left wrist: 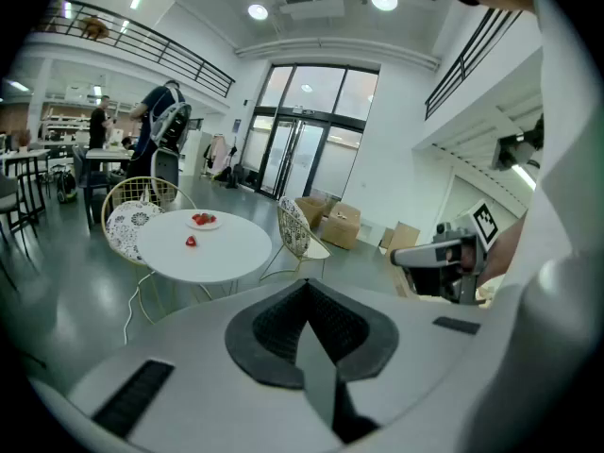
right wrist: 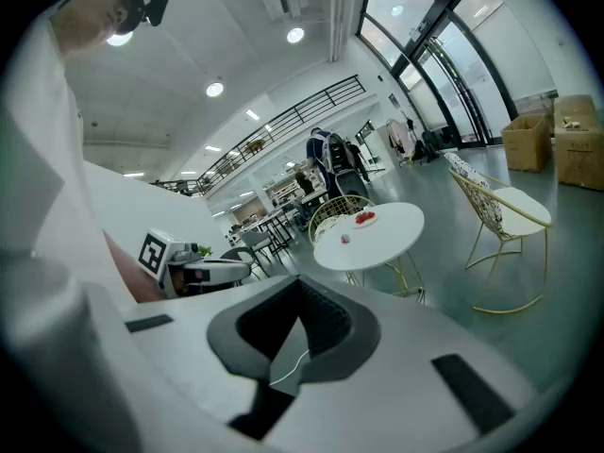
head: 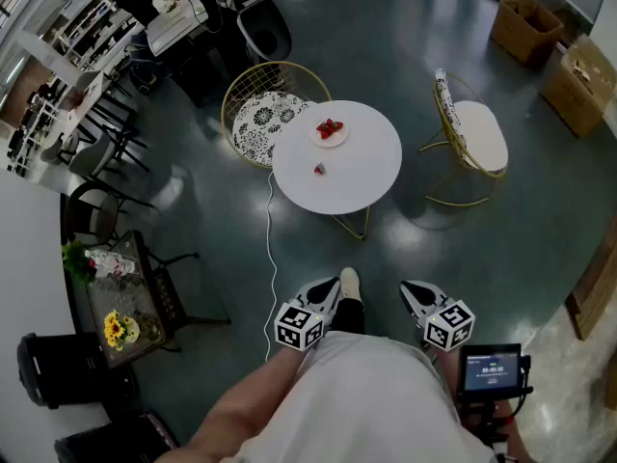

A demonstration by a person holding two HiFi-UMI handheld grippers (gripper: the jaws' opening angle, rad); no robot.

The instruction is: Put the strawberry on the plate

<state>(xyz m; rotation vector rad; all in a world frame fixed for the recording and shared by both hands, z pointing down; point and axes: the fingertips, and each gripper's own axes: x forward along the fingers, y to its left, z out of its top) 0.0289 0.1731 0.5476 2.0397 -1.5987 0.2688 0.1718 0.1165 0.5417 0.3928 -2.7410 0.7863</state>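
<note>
Grey floor separates the person from the round white bench (head: pixel 359 177) at 12 o'clock. On it the strawberry (head: pixel 319 169) lies just 6 o'clock of the plate (head: pixel 316 140). Left tool (head: pixel 327 288) and right tool (head: pixel 411 290) are clenched, empty. Approach comes first; then one tool must open.

Round white table (head: pixel 357 177) on thin gold legs, well ahead of the left gripper (head: pixel 326 285), lone strawberry (head: pixel 319 169) on its nearer half, plate (head: pixel 315 139) beyond at the far edge (holding what look like more strawberries (head: pixel 330 128))
</note>
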